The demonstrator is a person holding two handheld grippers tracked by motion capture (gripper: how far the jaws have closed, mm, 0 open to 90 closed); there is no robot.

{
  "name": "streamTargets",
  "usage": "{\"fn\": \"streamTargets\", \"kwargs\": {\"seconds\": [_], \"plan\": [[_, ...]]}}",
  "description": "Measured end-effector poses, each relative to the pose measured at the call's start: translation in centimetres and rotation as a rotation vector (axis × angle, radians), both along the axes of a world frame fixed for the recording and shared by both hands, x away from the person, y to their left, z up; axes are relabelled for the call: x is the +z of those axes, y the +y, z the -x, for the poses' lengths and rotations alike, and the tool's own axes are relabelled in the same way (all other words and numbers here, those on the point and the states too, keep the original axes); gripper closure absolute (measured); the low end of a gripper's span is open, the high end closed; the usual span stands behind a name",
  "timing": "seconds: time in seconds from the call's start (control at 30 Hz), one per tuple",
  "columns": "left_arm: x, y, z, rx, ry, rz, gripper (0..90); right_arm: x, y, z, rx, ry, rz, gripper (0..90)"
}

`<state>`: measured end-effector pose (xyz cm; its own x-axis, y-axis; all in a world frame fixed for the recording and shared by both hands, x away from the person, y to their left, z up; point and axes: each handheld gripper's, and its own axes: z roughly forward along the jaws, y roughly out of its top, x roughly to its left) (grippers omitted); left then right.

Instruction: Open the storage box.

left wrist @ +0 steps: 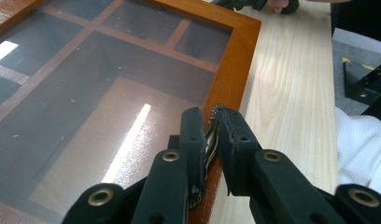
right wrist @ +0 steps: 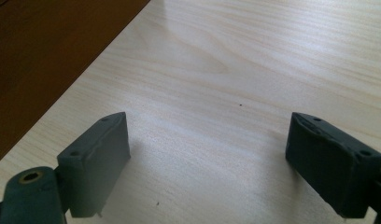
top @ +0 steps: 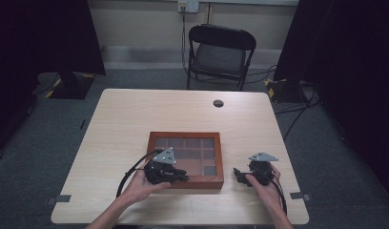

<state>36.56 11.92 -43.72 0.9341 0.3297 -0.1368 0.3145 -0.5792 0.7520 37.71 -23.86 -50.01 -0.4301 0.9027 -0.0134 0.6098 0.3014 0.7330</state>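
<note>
One light wooden table carries everything, and on its near half lies a flat wooden display box with a glass lid divided by a grid of bars, set square to the person so that its front rim faces both hands. Beyond the table stands an empty folding chair. From the high view the left gripper rests at the box's near left corner, and its own view explains why: the jaws of the left gripper are pinched tight on a small brass-coloured clasp fixed to the lid's front edge, probably the fitting by which the lid is lifted or unlatched. Meanwhile the right gripper waits on the bare tabletop just right of the box, apart from it, its fingers spread wide with nothing between them, likely kept free to steady the box.
</note>
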Motion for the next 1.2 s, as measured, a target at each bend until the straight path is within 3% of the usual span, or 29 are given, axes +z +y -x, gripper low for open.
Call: {"fn": "streamTargets", "kwargs": {"seconds": [0.77,1.03,1.2], "plan": [[0.03,-0.03,-0.17,0.014,0.032,0.011,80.3,0.0,0.0,0.0,0.0,0.0,0.0,12.8],[0.25,0.0,-0.19,0.012,0.028,0.003,80.4,0.0,0.0,0.0,0.0,0.0,0.0,12.8],[0.28,0.02,-0.14,0.021,0.029,0.02,80.4,0.0,0.0,0.0,0.0,0.0,0.0,12.8]]}}
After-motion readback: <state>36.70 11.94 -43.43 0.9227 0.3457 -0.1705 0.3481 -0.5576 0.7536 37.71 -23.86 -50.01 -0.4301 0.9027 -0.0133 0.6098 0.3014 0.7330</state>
